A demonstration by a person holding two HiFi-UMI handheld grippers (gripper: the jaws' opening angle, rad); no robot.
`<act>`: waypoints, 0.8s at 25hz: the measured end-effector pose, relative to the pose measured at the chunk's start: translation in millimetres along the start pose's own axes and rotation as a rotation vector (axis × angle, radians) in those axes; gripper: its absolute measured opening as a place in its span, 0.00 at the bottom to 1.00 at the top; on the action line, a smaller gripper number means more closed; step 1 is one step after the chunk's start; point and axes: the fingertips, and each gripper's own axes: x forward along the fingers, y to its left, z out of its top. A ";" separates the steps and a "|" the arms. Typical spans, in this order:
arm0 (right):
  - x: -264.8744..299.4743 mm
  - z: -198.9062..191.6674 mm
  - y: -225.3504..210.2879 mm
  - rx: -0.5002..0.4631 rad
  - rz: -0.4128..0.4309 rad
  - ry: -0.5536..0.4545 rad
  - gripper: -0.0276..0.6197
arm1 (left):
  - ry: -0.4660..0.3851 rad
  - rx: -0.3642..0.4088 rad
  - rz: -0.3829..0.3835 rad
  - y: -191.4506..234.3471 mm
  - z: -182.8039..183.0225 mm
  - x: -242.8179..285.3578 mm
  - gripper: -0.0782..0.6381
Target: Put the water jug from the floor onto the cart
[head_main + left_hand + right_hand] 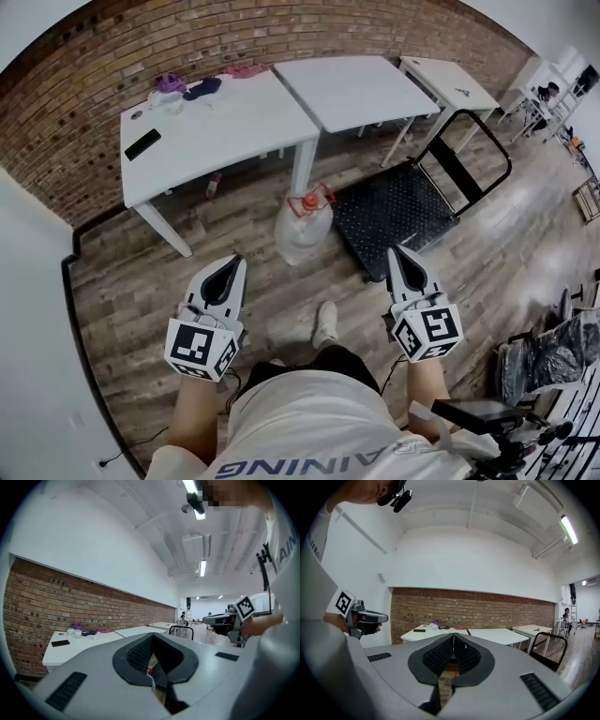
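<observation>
A clear water jug (302, 230) with an orange cap and red handle stands on the wood floor by a table leg. Just right of it lies the black flat cart (398, 211) with its upright black handle (478, 150). My left gripper (230, 265) is held level, below and left of the jug, jaws shut and empty. To the cart's near edge comes my right gripper (401, 255), also shut with nothing in it. In the left gripper view the left gripper (152, 641) shows its tips meeting; through the right gripper (453, 639) pads only floor shows.
White tables (220, 127) line the brick wall (94, 75), carrying a black phone (142, 144), a cup and cloths. My shoe (325, 323) is on the floor between the grippers. Black bags and gear (548, 352) sit at the right.
</observation>
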 end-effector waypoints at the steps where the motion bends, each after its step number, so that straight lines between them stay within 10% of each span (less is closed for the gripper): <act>1: 7.1 -0.5 -4.4 0.005 0.002 -0.004 0.05 | 0.003 0.004 0.003 1.9 0.5 5.0 0.11; 20: 142.5 -20.9 -172.0 0.092 0.062 -0.009 0.05 | 0.095 0.028 0.027 -11.6 15.8 212.0 0.11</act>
